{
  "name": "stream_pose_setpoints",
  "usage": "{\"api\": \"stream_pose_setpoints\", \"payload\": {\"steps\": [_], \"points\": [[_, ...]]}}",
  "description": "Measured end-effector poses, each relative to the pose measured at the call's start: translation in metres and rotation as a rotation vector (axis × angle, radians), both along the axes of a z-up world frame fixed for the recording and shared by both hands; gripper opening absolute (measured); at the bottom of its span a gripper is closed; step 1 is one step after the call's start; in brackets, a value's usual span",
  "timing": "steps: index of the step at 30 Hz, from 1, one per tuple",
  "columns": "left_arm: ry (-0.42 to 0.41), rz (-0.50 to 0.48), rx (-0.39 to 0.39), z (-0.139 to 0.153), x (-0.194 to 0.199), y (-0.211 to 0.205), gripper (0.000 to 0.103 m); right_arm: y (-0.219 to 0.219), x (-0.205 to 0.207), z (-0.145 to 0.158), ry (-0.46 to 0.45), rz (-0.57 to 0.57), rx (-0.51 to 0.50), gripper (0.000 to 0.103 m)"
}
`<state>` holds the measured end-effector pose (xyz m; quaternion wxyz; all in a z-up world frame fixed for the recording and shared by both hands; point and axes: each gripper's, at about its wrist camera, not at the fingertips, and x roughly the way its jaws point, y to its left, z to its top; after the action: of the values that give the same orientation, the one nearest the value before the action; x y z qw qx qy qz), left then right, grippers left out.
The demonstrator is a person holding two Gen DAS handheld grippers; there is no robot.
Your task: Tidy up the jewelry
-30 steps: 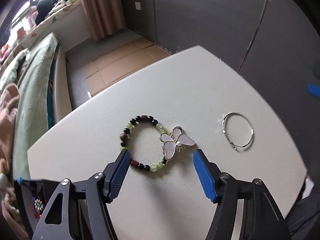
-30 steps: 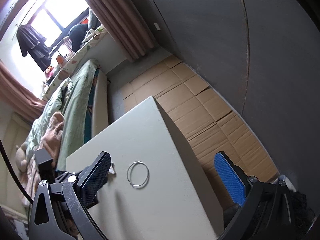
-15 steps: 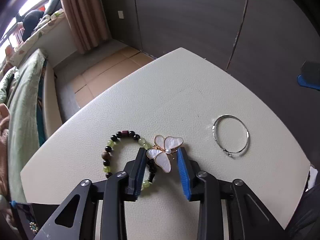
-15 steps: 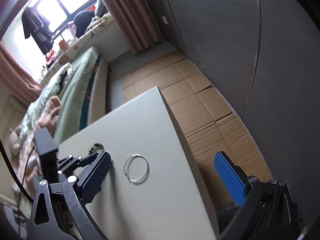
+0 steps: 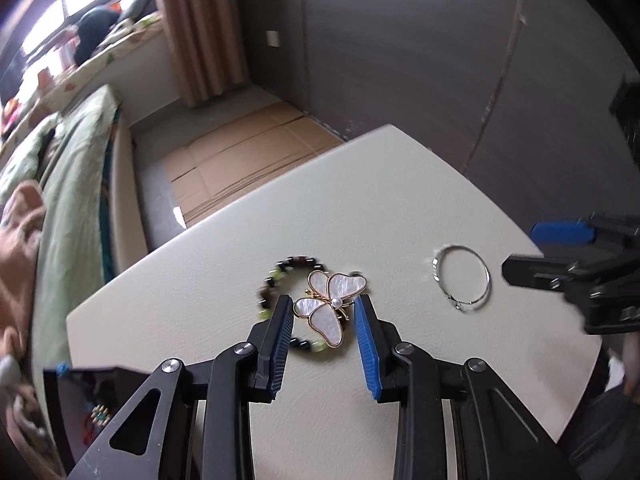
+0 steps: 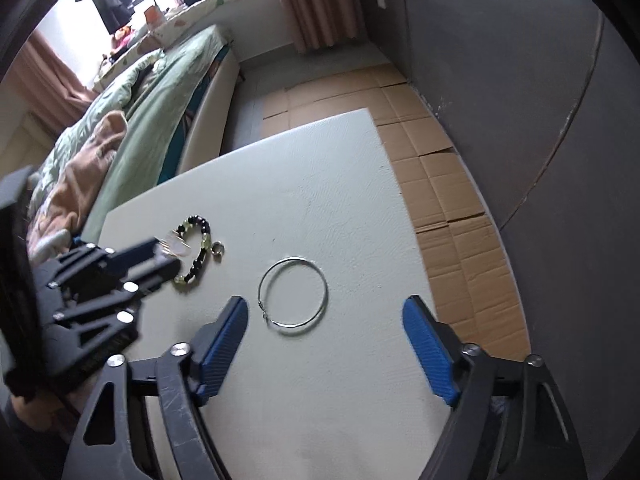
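Since half a second ago, the left gripper (image 5: 322, 312) is easing its fingers apart a little around the butterfly brooch (image 5: 330, 306), and the right gripper (image 6: 324, 320) is coming down over the silver hoop (image 6: 293, 291). From the left wrist, the blue fingers are flanking the brooch closely on both sides; whether they are actually touching its wings I cannot tell, since the gap looks slim but not clearly shut. The brooch is lying on the white table (image 5: 224, 248), overlapping the beaded bracelet (image 5: 280, 276), with the hoop well off to the right and the other gripper's finger just beyond it. From the right wrist, the fingers are spreading wide with the hoop lying flat between and slightly ahead of them, untouched; a second ago this view was taking in mostly floor and the table's edge. The bracelet and brooch are sitting near the left gripper's tips, somewhat blurred. Judging by this, both pickups are only being lined up, so sorting is barely starting.
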<state>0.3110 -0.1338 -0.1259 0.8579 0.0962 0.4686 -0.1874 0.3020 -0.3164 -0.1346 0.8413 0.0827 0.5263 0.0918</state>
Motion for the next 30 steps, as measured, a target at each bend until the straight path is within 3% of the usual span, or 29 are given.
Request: {"api": "stream_pose_setpoints", "payload": {"steps": [10,23,26,30], "points": [[0.011,0.161,-0.103,0.020,0.003,0.042,0.033,0.026,0.011,-0.016,0.048,0.038,-0.053,0.067],[-0.011,0.233,-0.203,0.043,-0.012,0.073,0.033,0.069,0.013,-0.026,0.029,0.106,-0.278,0.067],[-0.026,0.237,-0.215,0.050,-0.019,0.077,0.033,0.074,0.010,-0.024,0.019,0.140,-0.272,0.051],[-0.034,0.251,-0.254,0.057,-0.026,0.087,0.033,0.076,0.008,-0.023,0.016,0.157,-0.270,0.050]]}}
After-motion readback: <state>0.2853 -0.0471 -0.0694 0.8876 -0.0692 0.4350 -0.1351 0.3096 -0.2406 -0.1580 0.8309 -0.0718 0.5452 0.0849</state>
